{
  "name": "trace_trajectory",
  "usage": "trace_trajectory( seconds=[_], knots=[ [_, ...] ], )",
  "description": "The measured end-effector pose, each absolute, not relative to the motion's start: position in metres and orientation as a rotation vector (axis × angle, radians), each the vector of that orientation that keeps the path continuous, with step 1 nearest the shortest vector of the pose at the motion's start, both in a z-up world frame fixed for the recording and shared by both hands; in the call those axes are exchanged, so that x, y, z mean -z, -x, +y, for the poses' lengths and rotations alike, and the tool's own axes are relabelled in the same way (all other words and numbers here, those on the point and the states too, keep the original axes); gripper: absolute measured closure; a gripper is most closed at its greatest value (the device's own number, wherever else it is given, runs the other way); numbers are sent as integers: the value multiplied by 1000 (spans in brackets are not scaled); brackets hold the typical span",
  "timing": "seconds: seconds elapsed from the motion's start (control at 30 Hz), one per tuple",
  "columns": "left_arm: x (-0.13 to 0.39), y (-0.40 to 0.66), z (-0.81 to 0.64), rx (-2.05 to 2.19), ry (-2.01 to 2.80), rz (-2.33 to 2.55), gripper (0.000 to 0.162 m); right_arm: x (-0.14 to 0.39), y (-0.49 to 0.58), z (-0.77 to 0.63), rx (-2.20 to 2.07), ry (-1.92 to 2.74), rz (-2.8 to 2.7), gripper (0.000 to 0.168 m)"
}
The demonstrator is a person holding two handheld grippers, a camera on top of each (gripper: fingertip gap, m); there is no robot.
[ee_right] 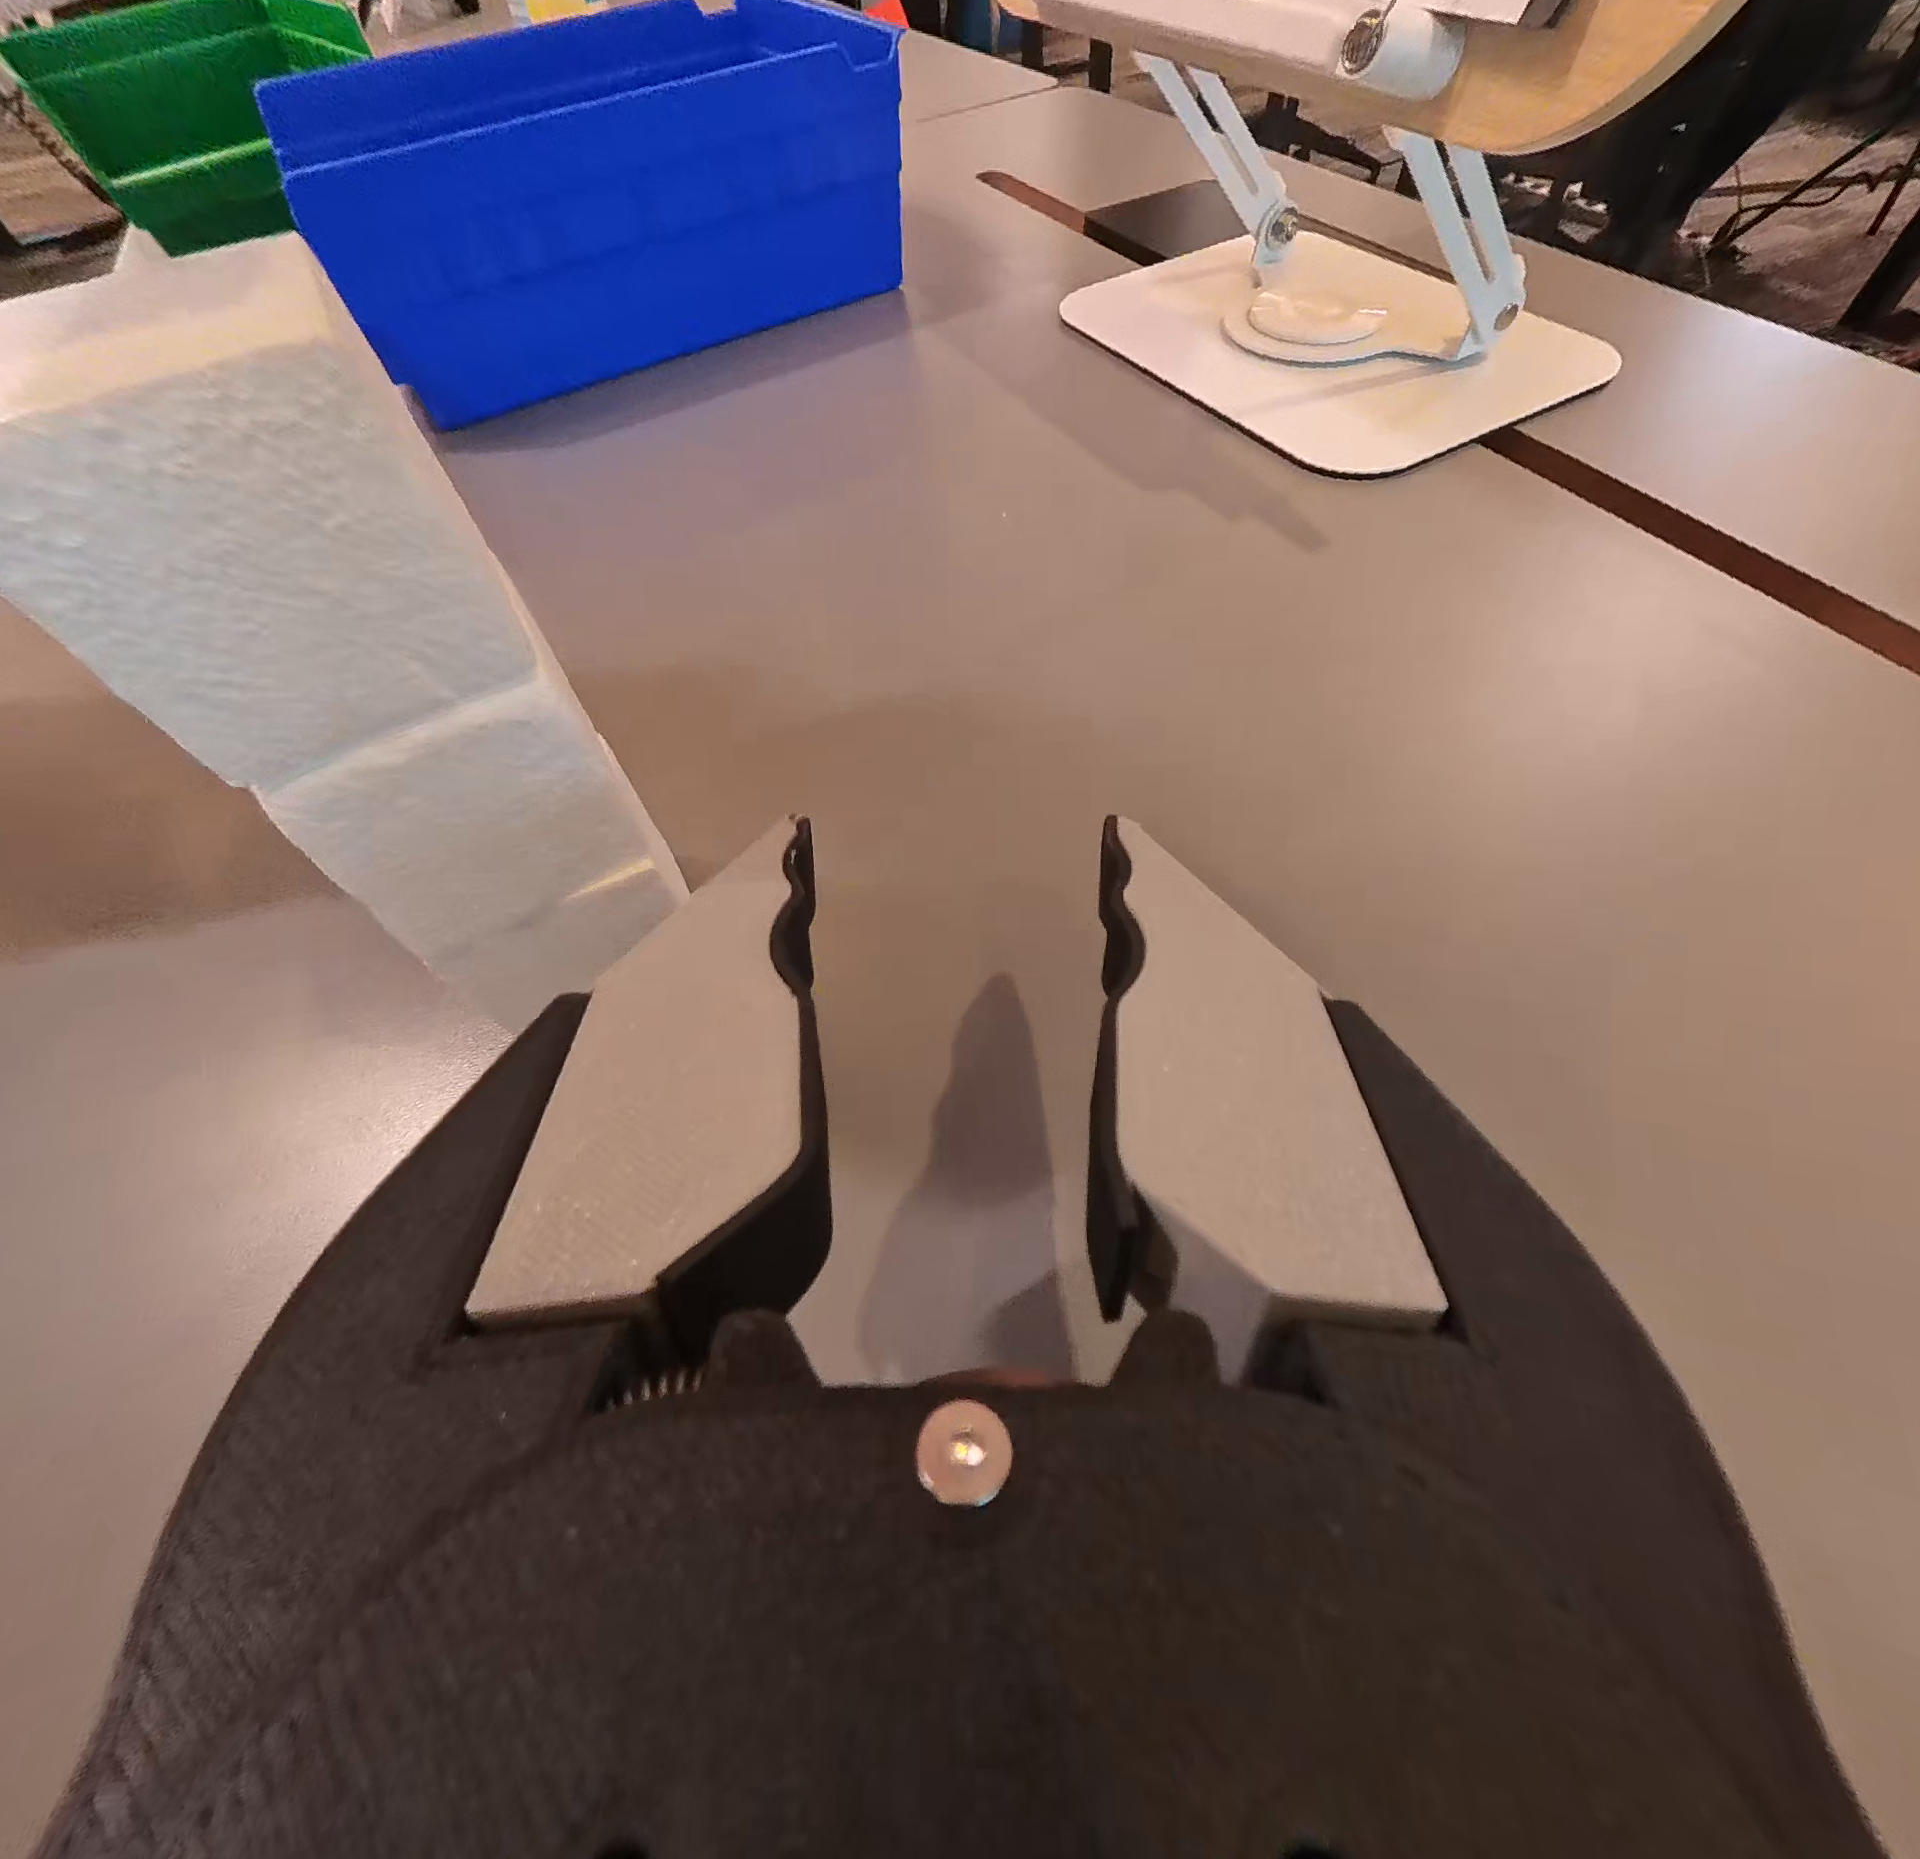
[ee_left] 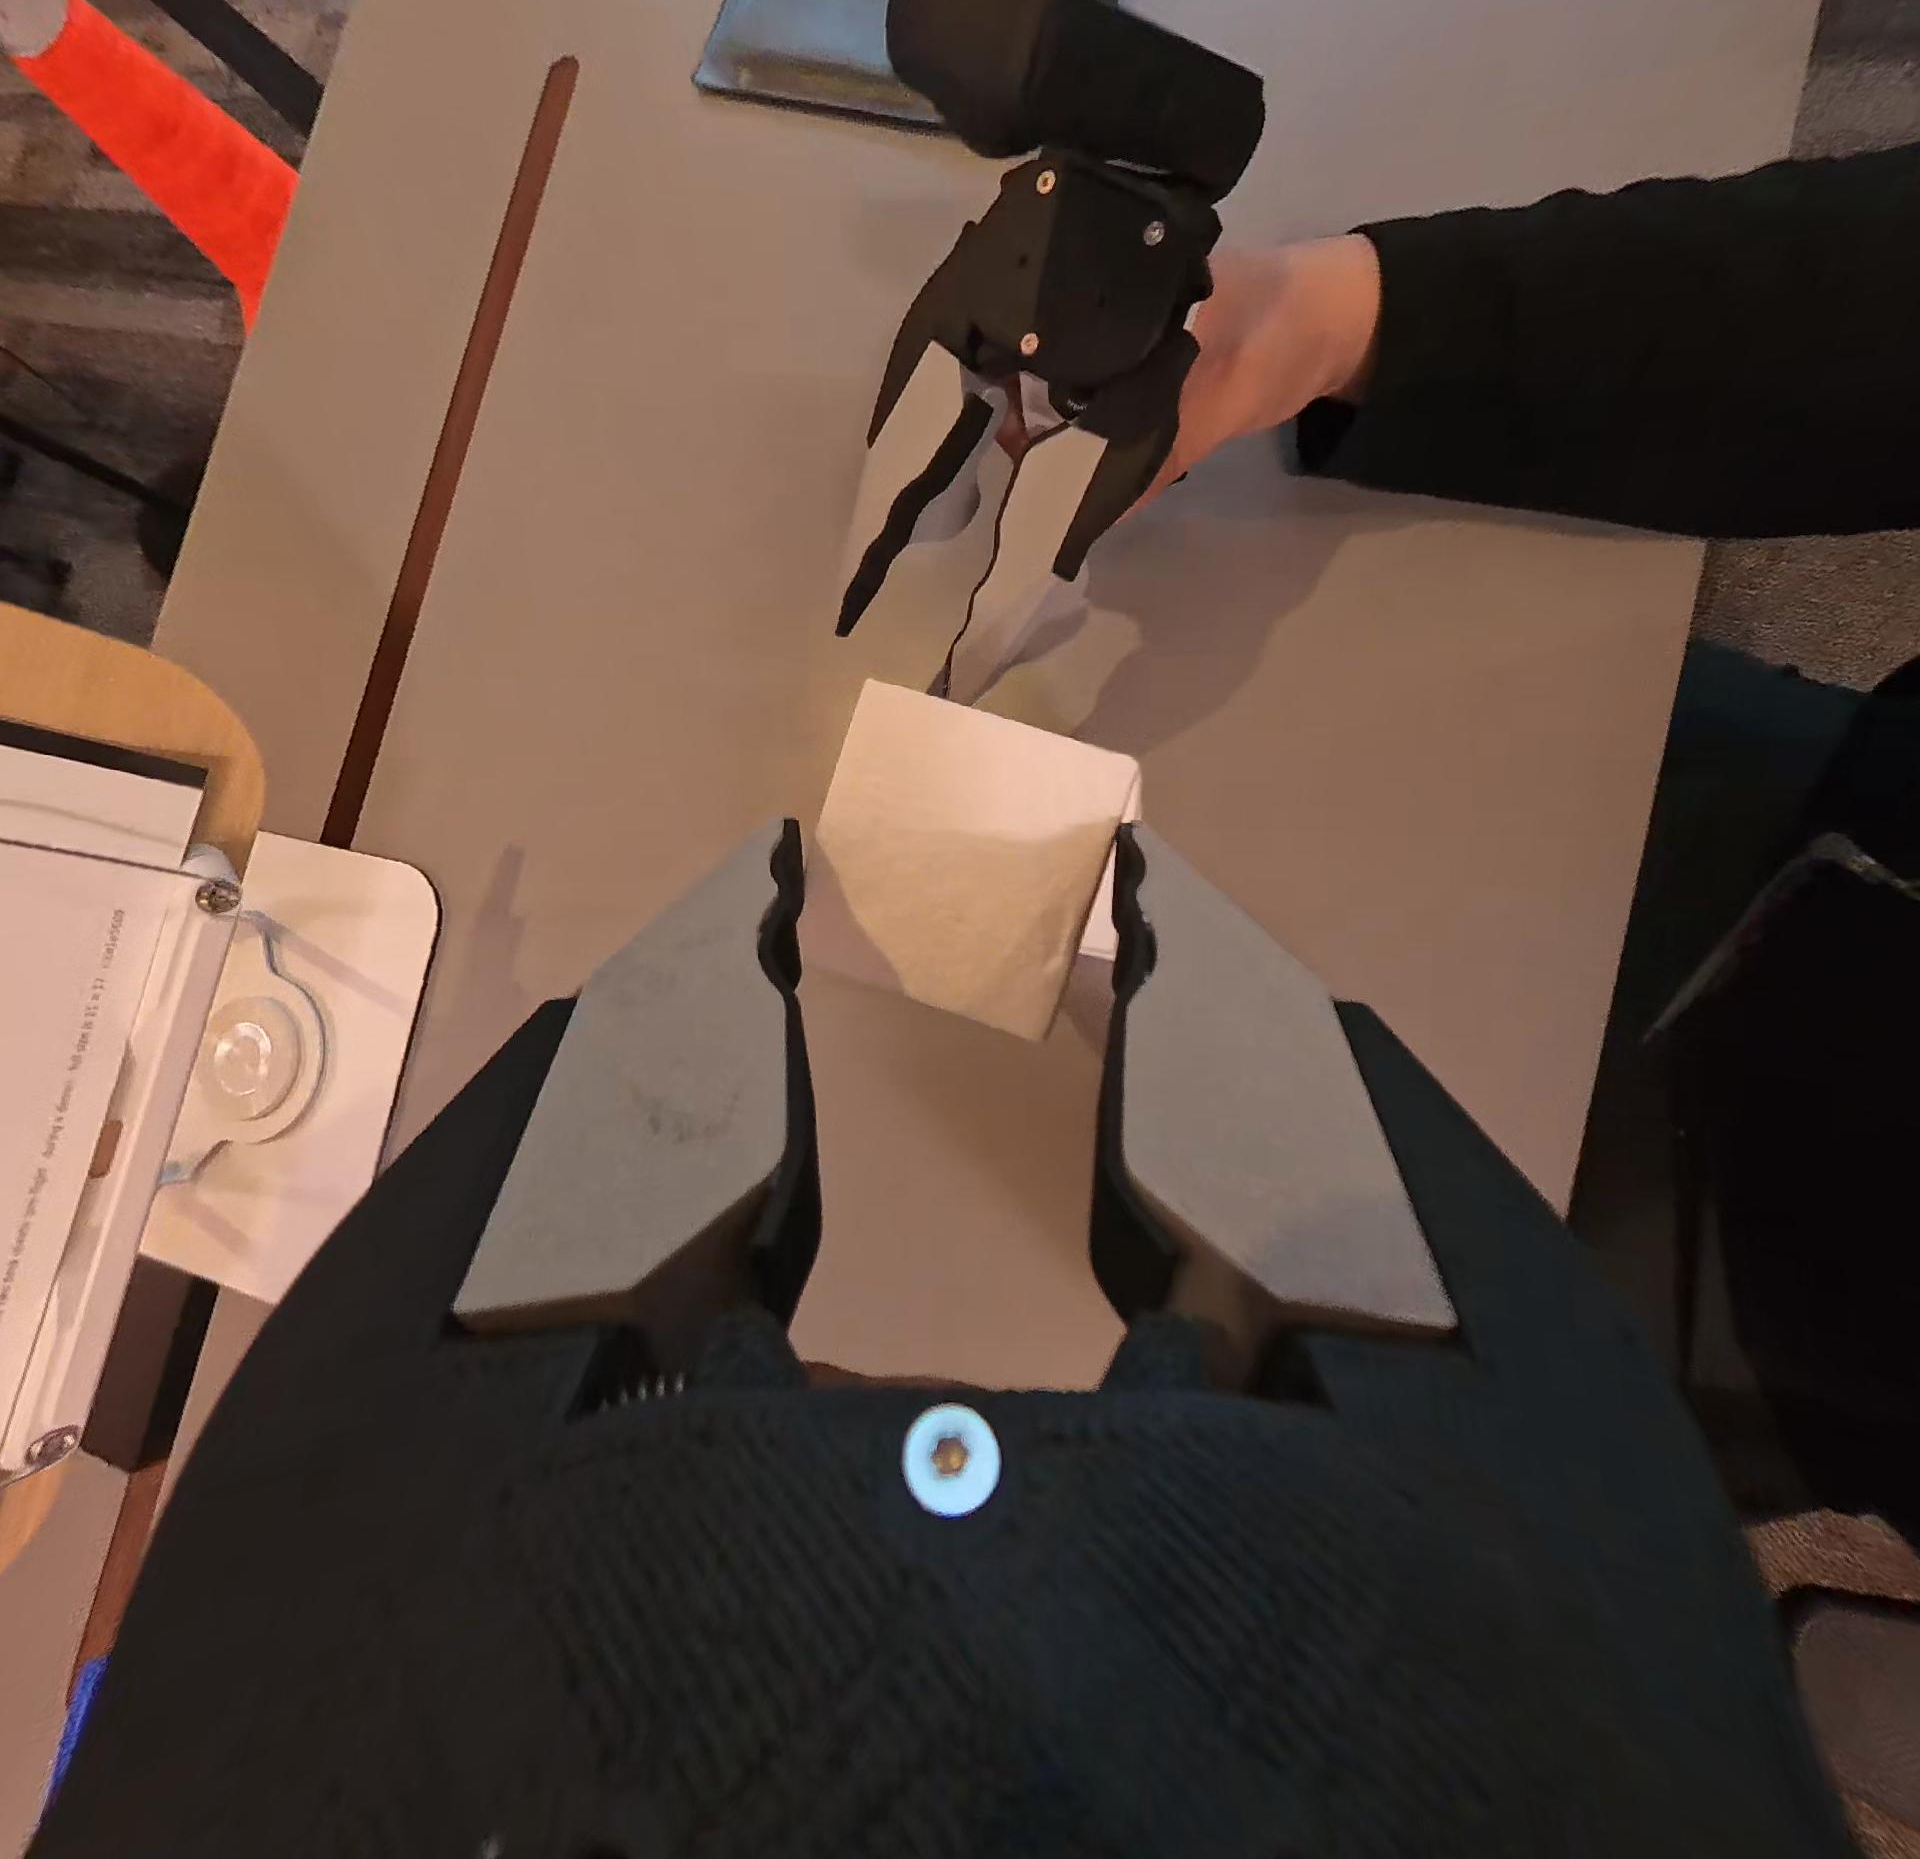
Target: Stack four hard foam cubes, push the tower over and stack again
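A tower of white foam cubes stands on the grey table (ee_left: pixel 1351 874). In the left wrist view I look down on its top cube (ee_left: pixel 956 874); a lower cube's edge (ee_left: pixel 1103 939) peeks out beneath. My left gripper (ee_left: pixel 958 833) is open, a finger on each side of the top cube, with a thin gap at the left finger. My right gripper (ee_left: pixel 956 596), held by a hand in a black sleeve, hovers open just beyond the tower. In the right wrist view the tower (ee_right: pixel 260 583) rises at the left, and my right gripper (ee_right: pixel 956 833) is open and empty to its right.
A blue bin (ee_right: pixel 582 209) and a green bin (ee_right: pixel 177 126) stand behind the tower. A white stand (ee_right: pixel 1340 355) holding a board sits at the right; its base also shows in the left wrist view (ee_left: pixel 301 1030). A dark flat plate (ee_left: pixel 790 43) lies far off. Some 15 centimetres of space lies between my two pairs of fingers.
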State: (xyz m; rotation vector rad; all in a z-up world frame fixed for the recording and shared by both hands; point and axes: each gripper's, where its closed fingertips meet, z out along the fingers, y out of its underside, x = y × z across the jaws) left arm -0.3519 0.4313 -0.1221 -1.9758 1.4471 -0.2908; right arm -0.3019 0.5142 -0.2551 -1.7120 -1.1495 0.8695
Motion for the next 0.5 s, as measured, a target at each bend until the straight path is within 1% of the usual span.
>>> trace_trajectory(
  seconds=[0.5],
  knots=[
    [138,335,432,267,2057,1395,104,245,299,518,-886,1694,-1109,116]
  ],
)
